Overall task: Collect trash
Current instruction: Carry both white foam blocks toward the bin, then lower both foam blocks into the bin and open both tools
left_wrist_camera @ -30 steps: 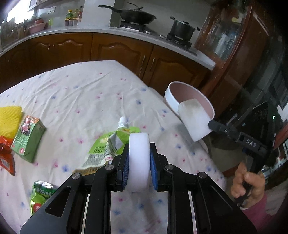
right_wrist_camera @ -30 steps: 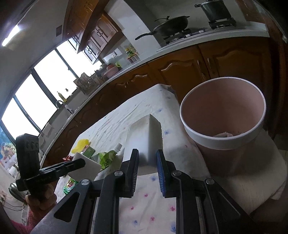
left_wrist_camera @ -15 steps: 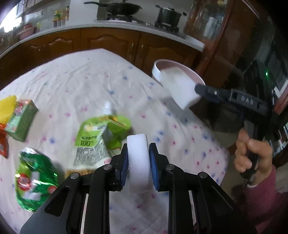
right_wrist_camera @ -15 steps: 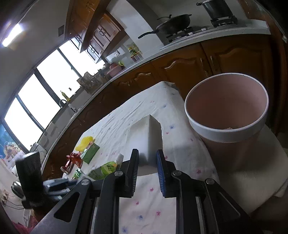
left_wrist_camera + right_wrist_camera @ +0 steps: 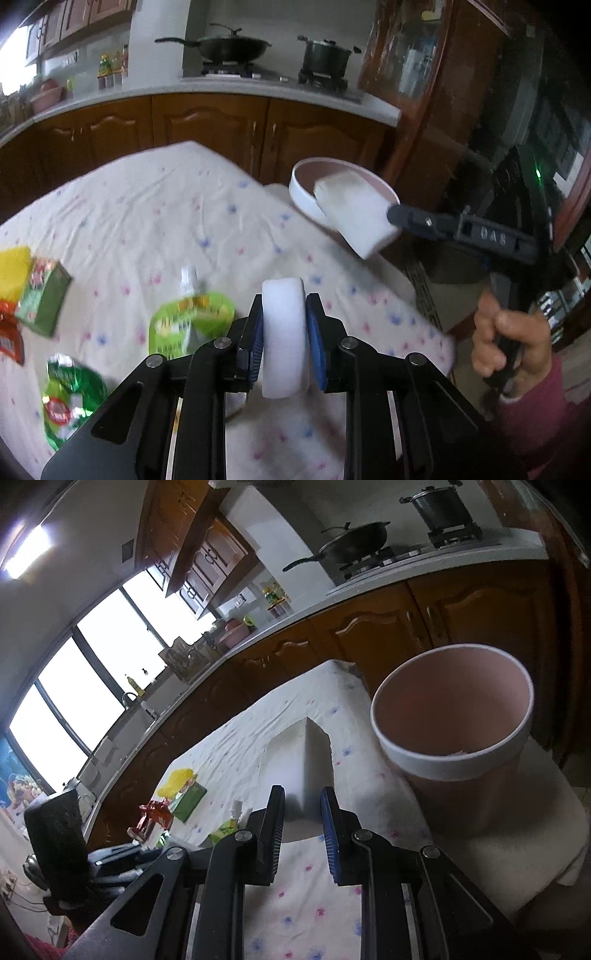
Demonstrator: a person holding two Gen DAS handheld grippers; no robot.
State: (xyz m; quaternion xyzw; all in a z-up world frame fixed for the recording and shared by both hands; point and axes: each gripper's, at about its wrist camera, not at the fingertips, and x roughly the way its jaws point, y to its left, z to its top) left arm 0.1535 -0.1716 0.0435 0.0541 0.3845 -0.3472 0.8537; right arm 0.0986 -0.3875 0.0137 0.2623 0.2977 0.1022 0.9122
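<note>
My left gripper [image 5: 283,332] is shut on a rounded white foam piece [image 5: 283,325], held above the flowered tablecloth [image 5: 155,218]. My right gripper [image 5: 303,805] is shut on a white foam block [image 5: 299,764], which also shows in the left wrist view [image 5: 354,214] next to the rim of the pink bin [image 5: 306,192]. The bin [image 5: 454,731] stands just right of the block at the table's edge. A green drink pouch [image 5: 184,321], a green carton [image 5: 44,295], a yellow net [image 5: 13,269], a red wrapper [image 5: 9,339] and a green snack bag [image 5: 66,398] lie on the cloth.
Wooden kitchen cabinets [image 5: 207,125] and a counter with a wok [image 5: 232,46] and a pot [image 5: 325,55] run behind the table. A dark wooden cupboard [image 5: 424,96] stands at the right. Windows [image 5: 74,679] are at the far left.
My left gripper has pulled back and risen with the foam piece, so the trash on the cloth looks farther off. My right gripper has brought the foam block closer to the bin's rim.
</note>
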